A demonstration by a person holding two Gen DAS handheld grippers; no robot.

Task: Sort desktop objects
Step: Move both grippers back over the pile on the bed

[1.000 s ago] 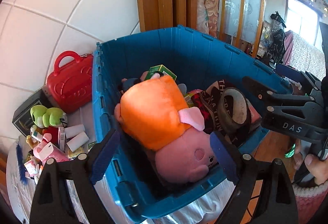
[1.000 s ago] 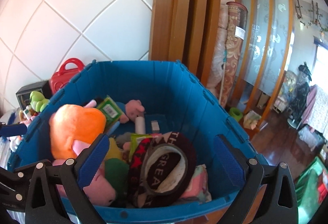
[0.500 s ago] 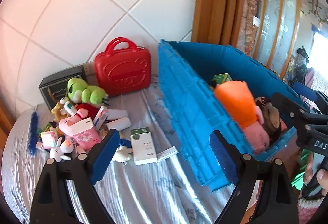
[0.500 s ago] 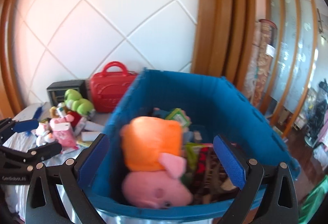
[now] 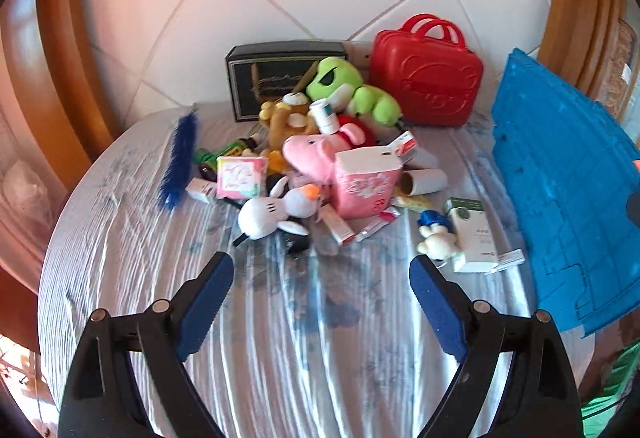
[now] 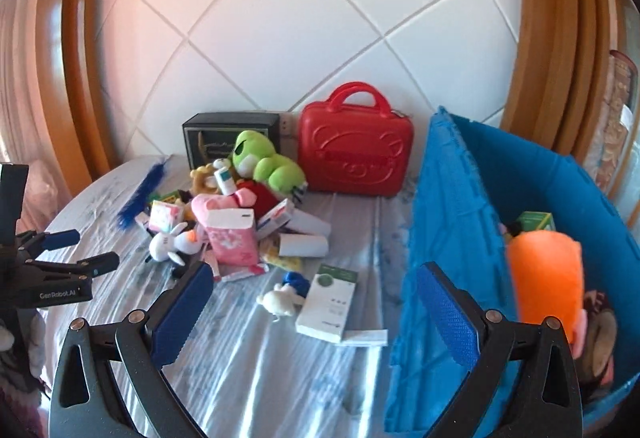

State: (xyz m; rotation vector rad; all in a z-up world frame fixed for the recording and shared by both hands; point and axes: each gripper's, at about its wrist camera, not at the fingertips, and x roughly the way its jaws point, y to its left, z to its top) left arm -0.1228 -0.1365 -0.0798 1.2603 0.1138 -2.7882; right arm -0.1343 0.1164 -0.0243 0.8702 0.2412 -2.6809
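Both the left gripper and the right gripper have jaws wide open and empty above the desk, and nearest the desk's right edge lies a white box, likely light and stiff, best pinched across its long sides, then the soft toy pile.

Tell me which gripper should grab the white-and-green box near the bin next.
Right, probably. The right gripper is open, with the white-and-green box lying between its fingers beside the blue bin. The left gripper, also open, faces the toy pile, the box off to its right.
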